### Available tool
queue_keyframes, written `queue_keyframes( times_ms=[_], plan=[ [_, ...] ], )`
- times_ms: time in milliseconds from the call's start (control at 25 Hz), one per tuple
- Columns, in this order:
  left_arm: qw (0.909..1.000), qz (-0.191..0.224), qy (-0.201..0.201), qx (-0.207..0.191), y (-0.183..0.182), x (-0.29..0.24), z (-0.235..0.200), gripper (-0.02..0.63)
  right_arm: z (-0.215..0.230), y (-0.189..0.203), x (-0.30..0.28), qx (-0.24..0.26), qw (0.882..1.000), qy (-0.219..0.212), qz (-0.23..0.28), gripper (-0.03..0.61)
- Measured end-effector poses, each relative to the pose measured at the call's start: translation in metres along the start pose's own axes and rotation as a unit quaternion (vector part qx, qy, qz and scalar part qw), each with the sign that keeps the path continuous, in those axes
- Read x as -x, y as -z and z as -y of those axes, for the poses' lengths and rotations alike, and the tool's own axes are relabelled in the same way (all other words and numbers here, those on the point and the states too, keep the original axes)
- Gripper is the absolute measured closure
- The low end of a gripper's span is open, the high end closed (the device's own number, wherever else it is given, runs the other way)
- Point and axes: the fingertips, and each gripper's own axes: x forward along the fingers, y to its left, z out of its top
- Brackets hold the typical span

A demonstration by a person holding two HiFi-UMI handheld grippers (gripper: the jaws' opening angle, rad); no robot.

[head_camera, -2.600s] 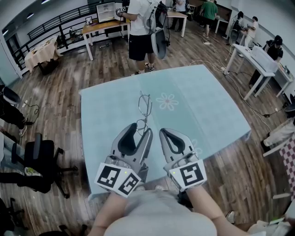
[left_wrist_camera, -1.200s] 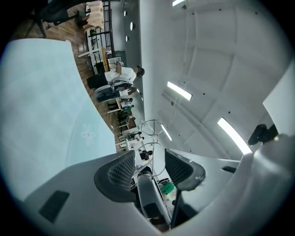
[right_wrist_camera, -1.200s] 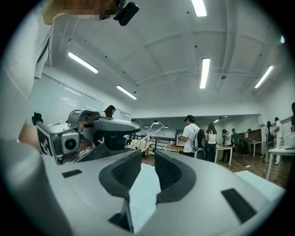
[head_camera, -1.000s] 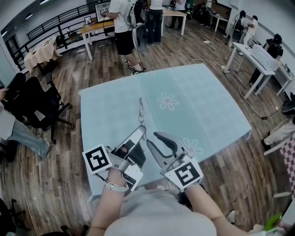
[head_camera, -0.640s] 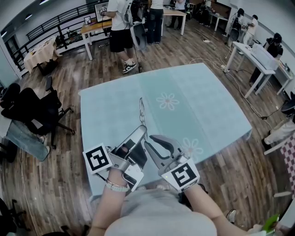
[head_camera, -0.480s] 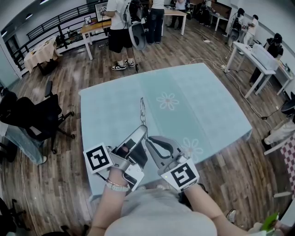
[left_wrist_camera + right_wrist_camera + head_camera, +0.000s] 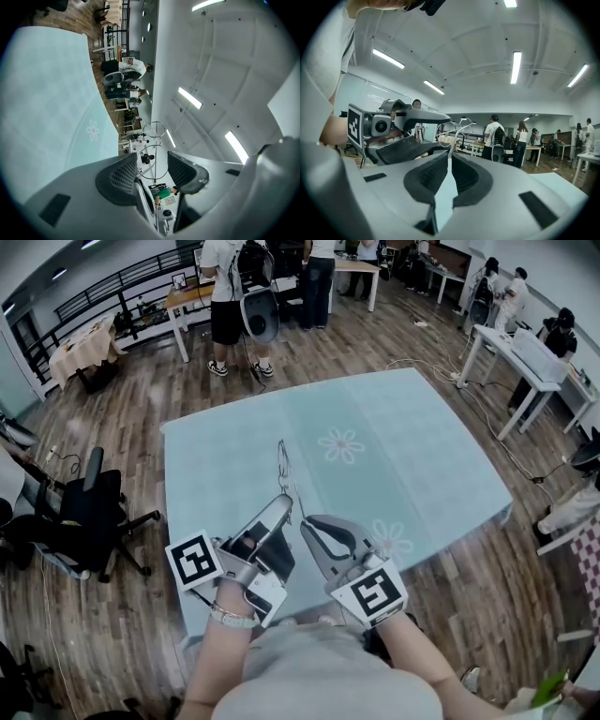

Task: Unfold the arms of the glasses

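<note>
The left gripper [image 7: 284,505] clamped the glasses [image 7: 281,463]. The right gripper's [image 7: 307,524] fingers, just closing, pinched a thin arm between them. The wire looked light, springy and easily bent, probably best gripped near the hinge.

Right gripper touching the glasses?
Touching. Right gripper view: jaws of the right gripper, just closed in, pinch a thin arm of the glasses at their tips.

head view | glasses [image 7: 281,461] near end hidden behind left hand-held gripper [image 7: 278,510] | detail too small
</note>
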Motion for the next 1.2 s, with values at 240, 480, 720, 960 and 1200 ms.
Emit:
queue_keyframes(
  times_ms=[240,480,720,960,1200],
  plan=[
    [1.0000,-0.003,-0.002,-0.002,-0.004,0.008,-0.002,0.403,0.010,0.002,0.001,-0.033,0.999,0.019,-0.001,0.546],
    [0.9999,-0.005,-0.009,-0.008,0.002,0.001,-0.003,0.403,0.041,0.005,0.016,-0.061,0.997,0.045,-0.001,0.546],
    [0.9997,-0.015,-0.015,-0.015,-0.001,0.016,-0.008,0.403,0.045,0.007,0.015,-0.067,0.995,0.074,-0.003,0.546],
    [0.9997,-0.017,-0.015,-0.008,0.011,0.017,-0.012,0.403,0.056,0.012,0.025,-0.062,0.994,0.091,-0.005,0.546],
    [0.9997,-0.018,-0.014,-0.004,0.016,0.019,-0.010,0.403,0.061,0.011,0.029,-0.059,0.993,0.101,-0.006,0.546]
  ],
)
